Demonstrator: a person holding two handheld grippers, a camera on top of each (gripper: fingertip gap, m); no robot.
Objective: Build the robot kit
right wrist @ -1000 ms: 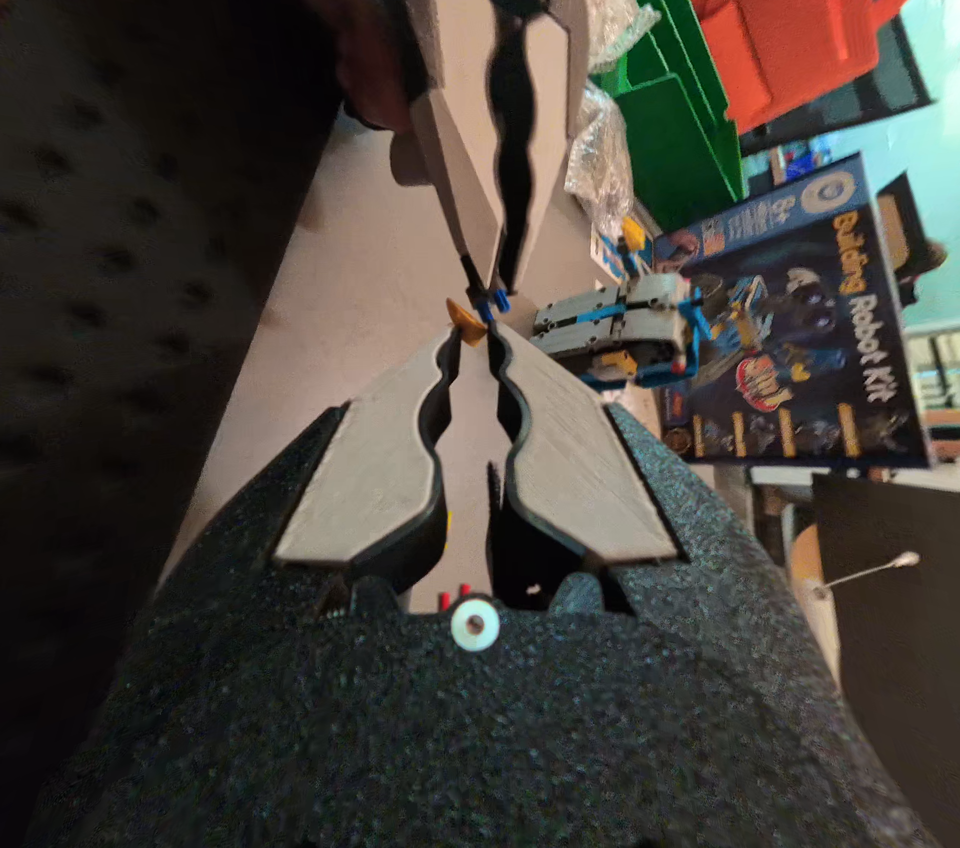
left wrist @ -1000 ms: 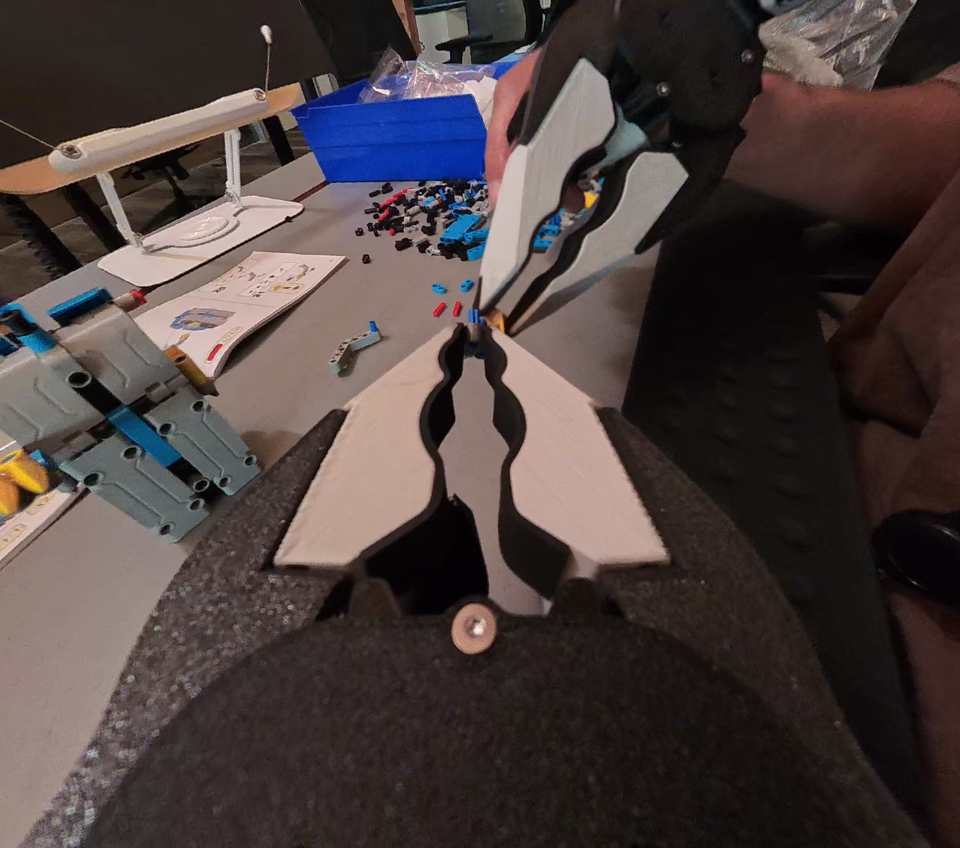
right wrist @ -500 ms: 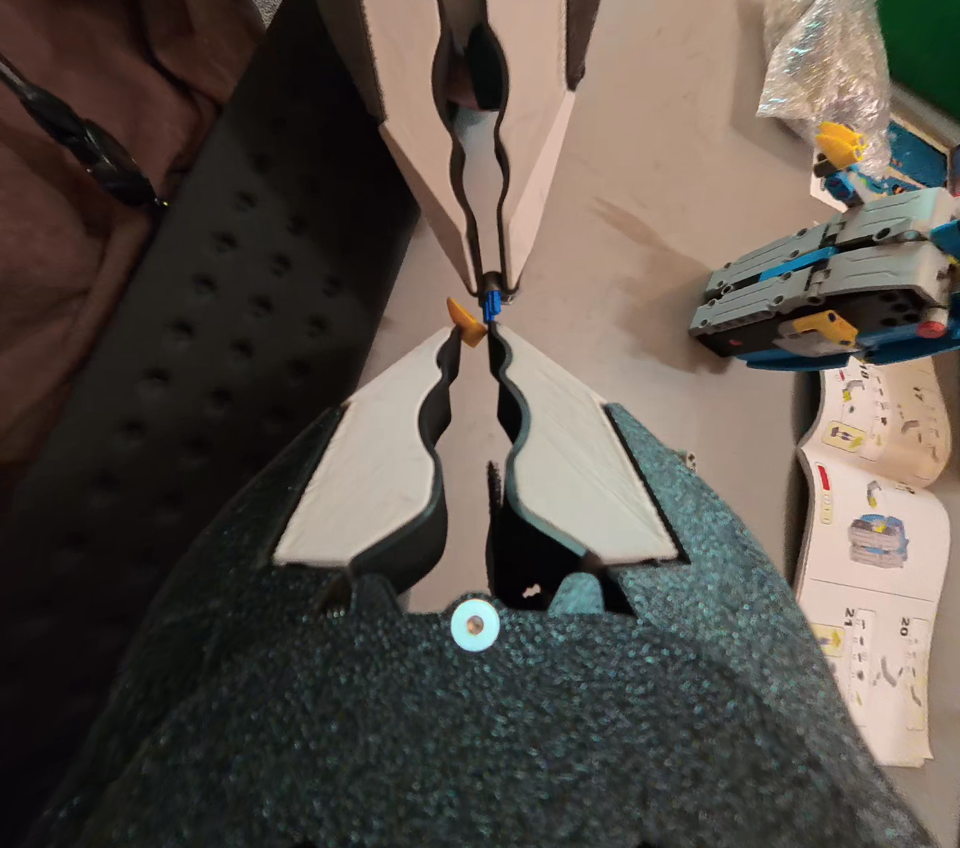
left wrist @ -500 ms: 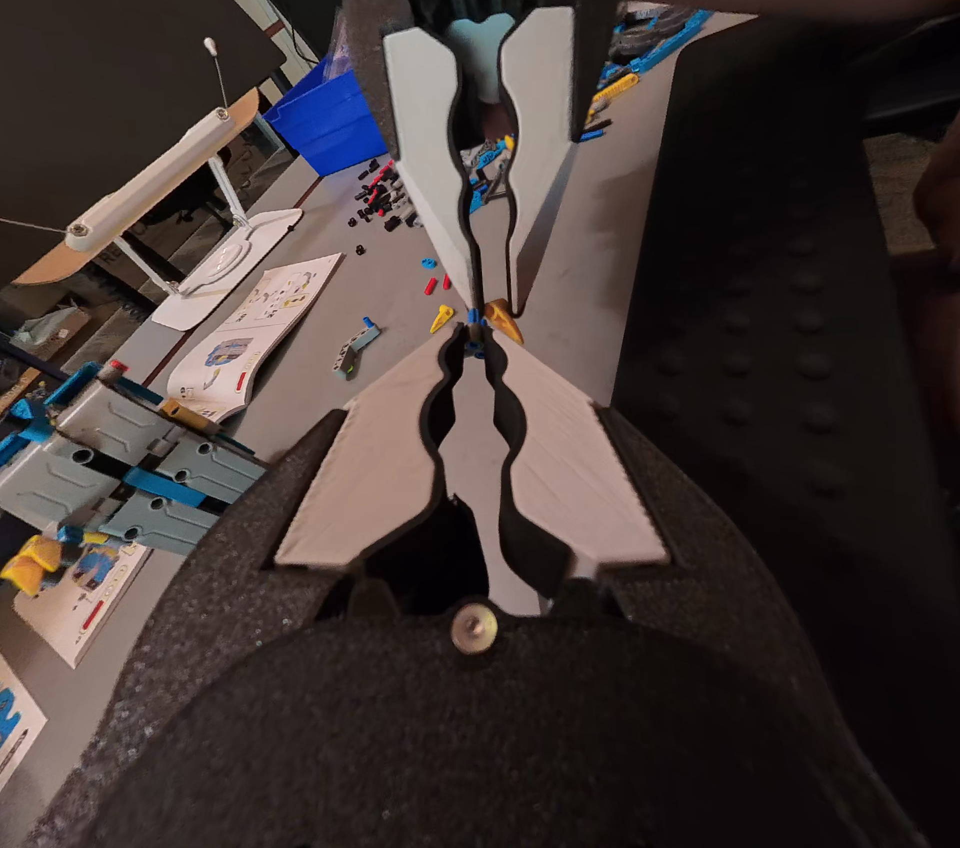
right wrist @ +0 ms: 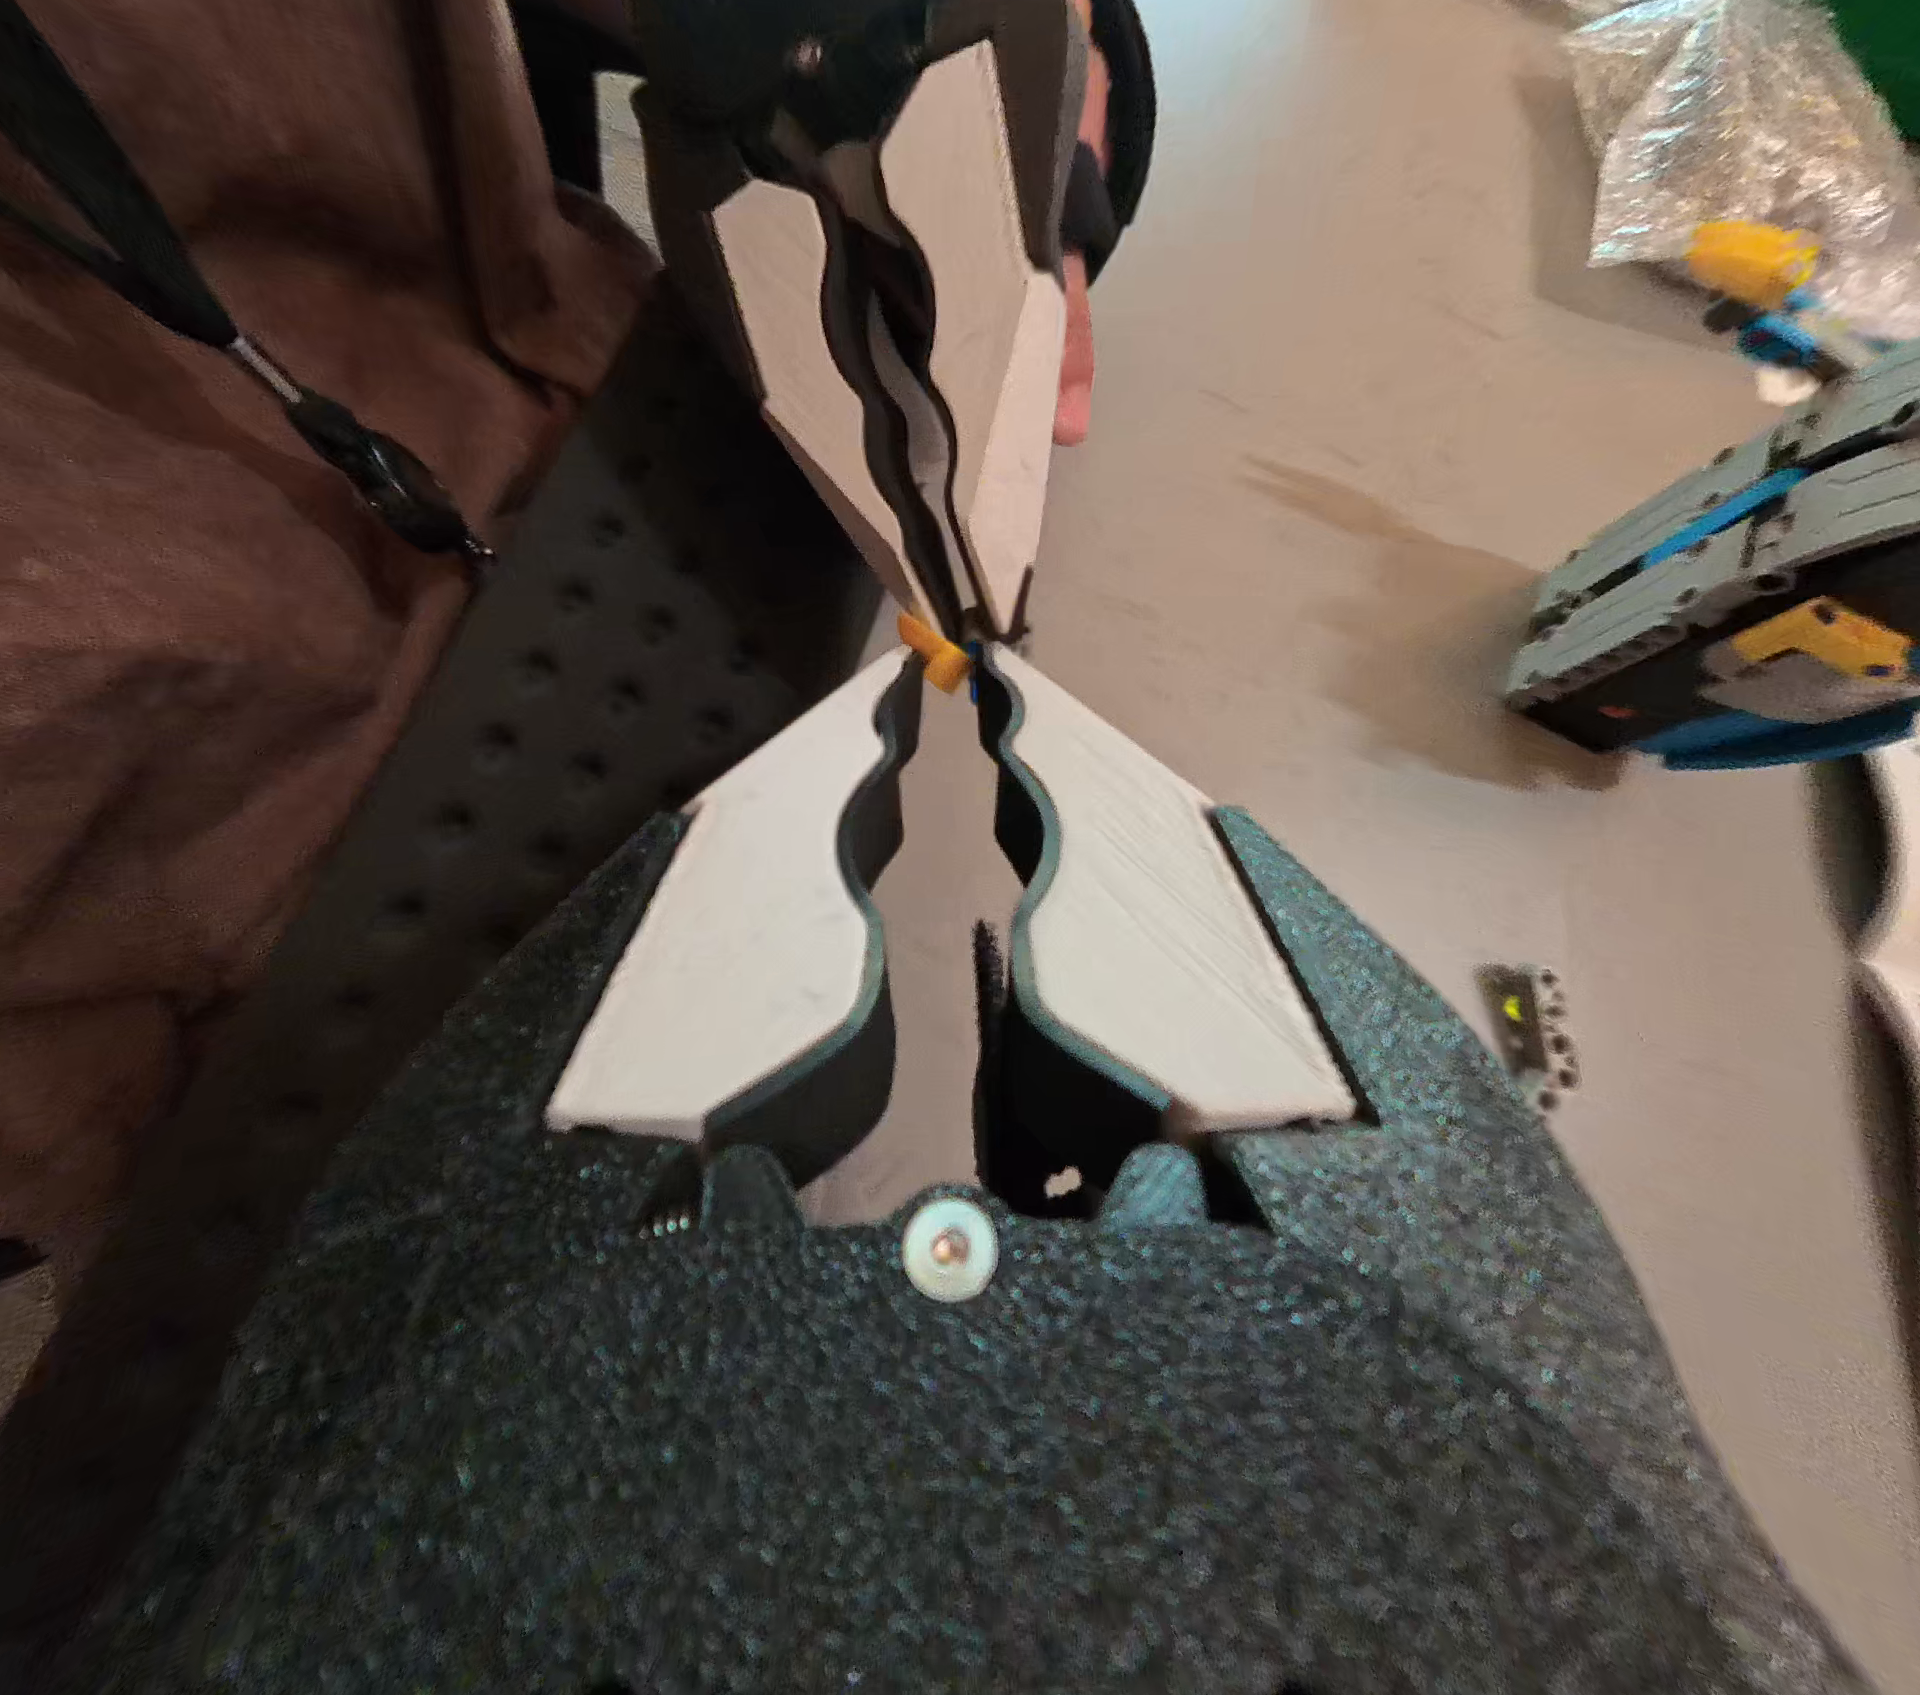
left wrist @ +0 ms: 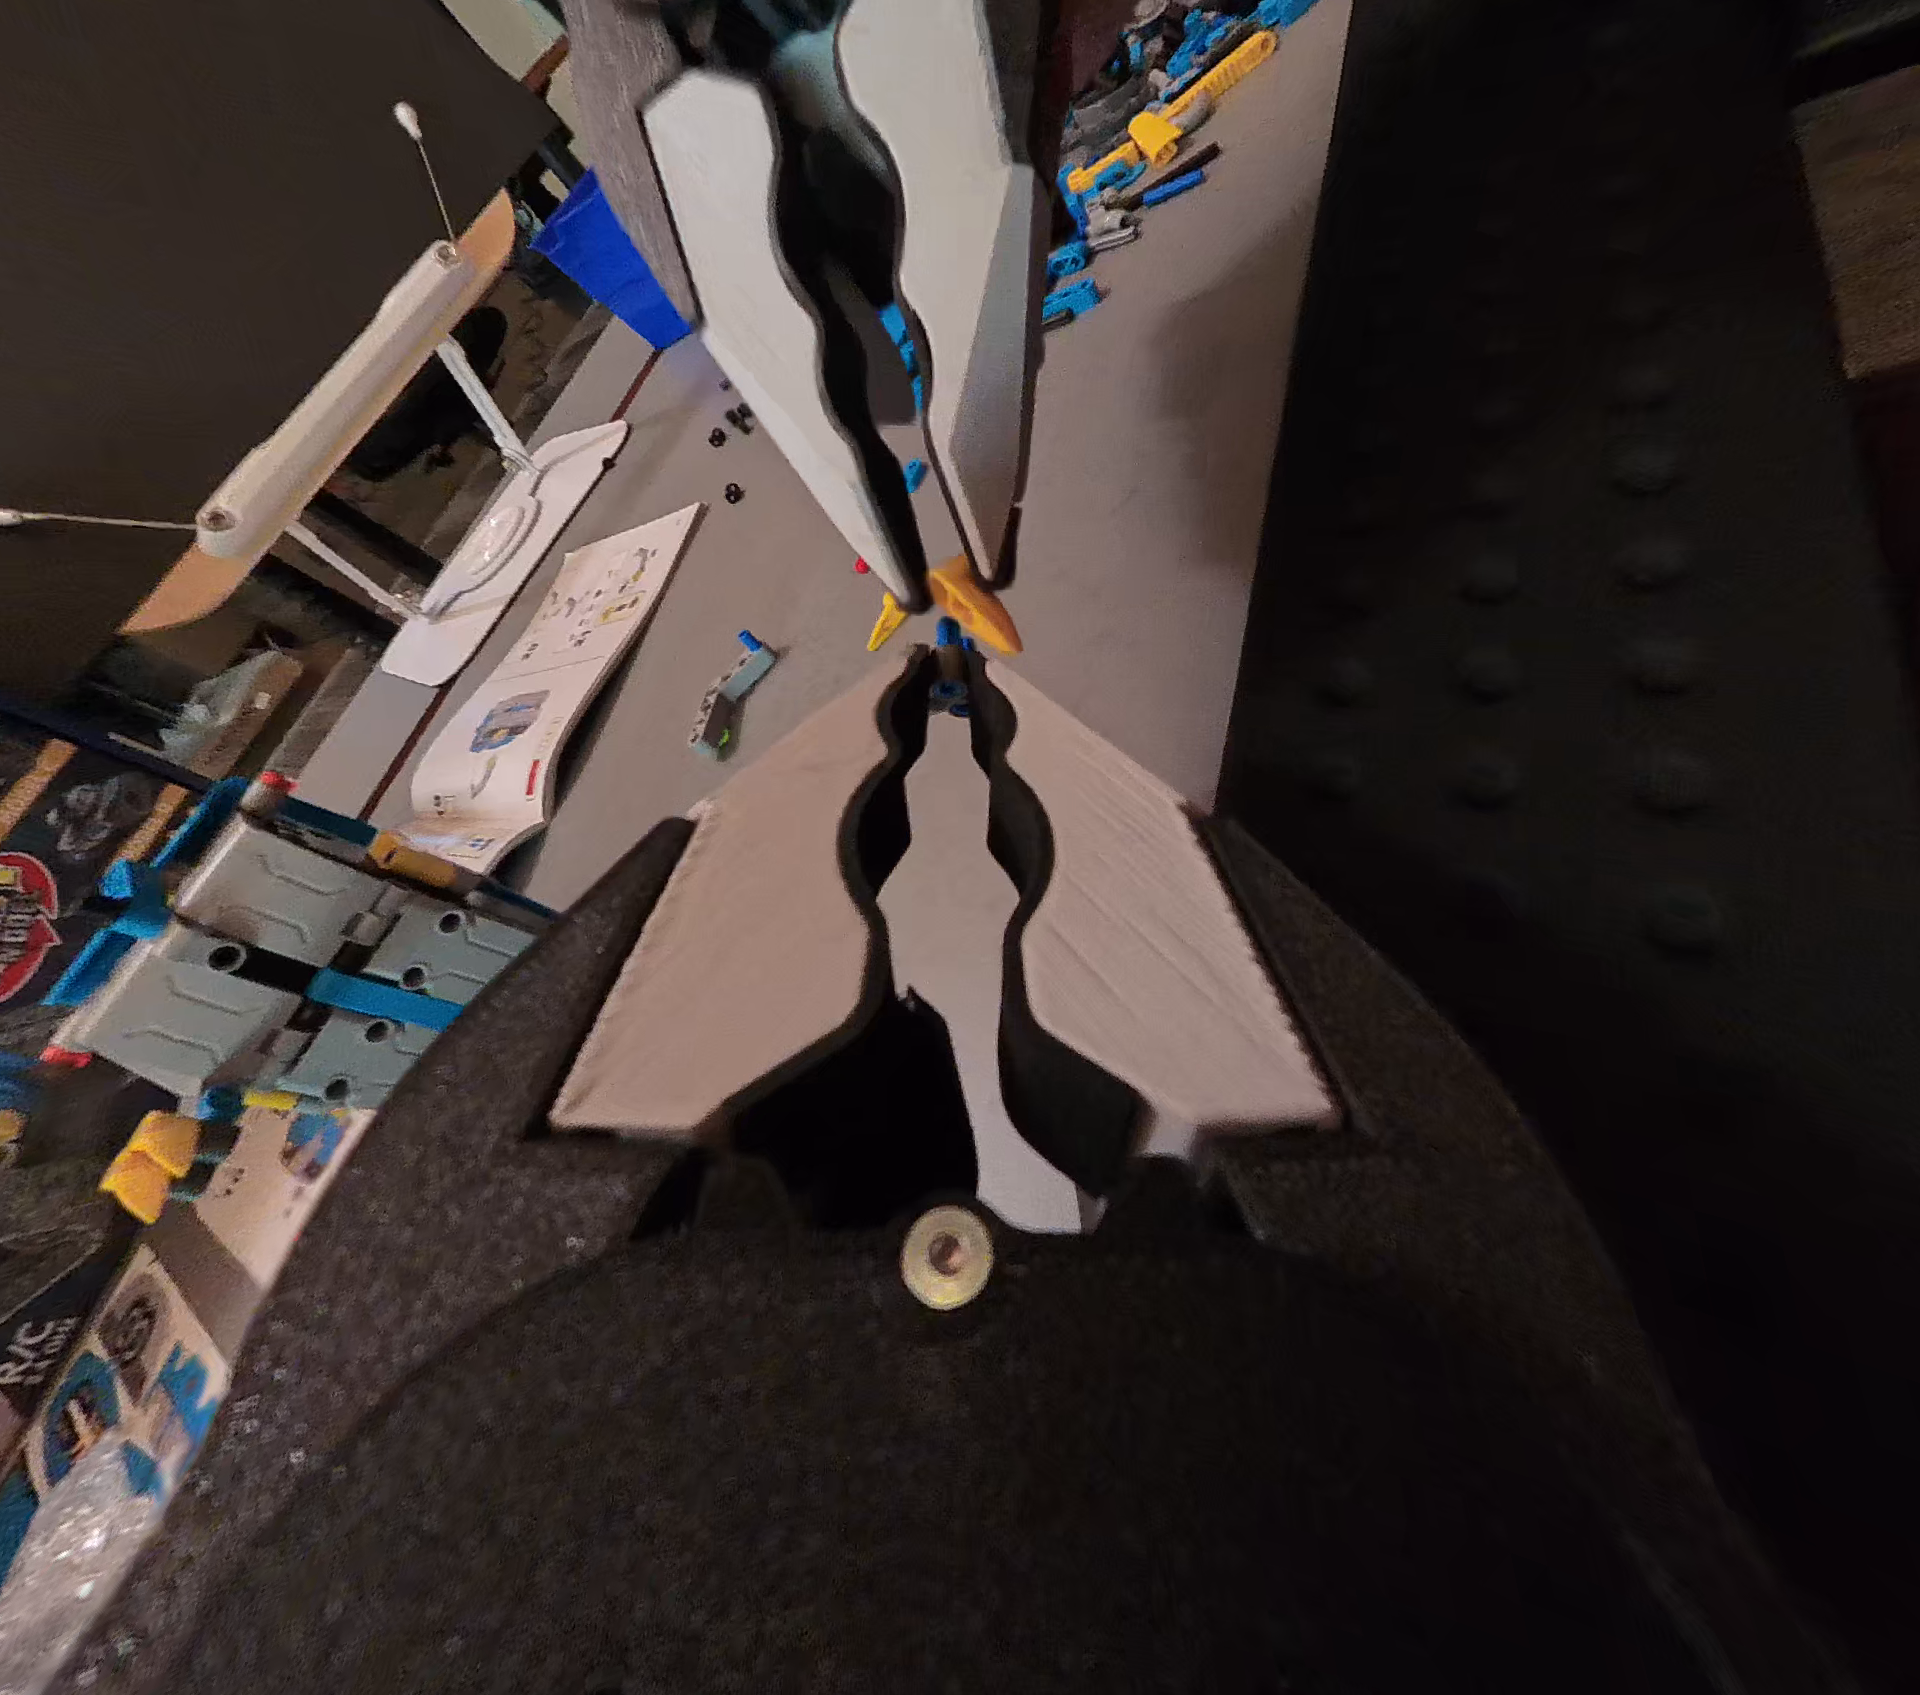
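A: What does the left gripper (left wrist: 948, 677) hold?

B: Its 2 tips are closed on a small blue pin (left wrist: 948, 689). The pin sits right at the tips and points toward the other gripper.

A: And the right gripper (right wrist: 951, 663)?

B: Its tips pinch a small yellow piece (right wrist: 928, 646). In the left wrist view the same piece (left wrist: 971, 601) sits between the tips of the right gripper (left wrist: 951, 585), with its pointed end toward the right.

A: How do the 2 grippers stand to each other?

B: They face tip to tip above the grey table (left wrist: 1143, 440). The pin and the yellow piece are just beside each other; I cannot tell if they touch. In the right wrist view the left gripper (right wrist: 971, 622) comes from above, and the picture is blurred there.

A: What lies around them?

B: A second yellow bit (left wrist: 885, 622) lies on the table just beside the right gripper's tip. Farther left there is a small grey part (left wrist: 727, 700), then an open booklet (left wrist: 561, 669) and a grey and blue model (left wrist: 301, 949). Loose parts (left wrist: 1143, 149) lie farther back, near a blue bin (left wrist: 608, 263). A black mat (left wrist: 1558, 606) covers the right edge of the table. In the right wrist view plastic bags (right wrist: 1704, 118) lie far on the right, and a brown garment (right wrist: 260, 398) is on the left.
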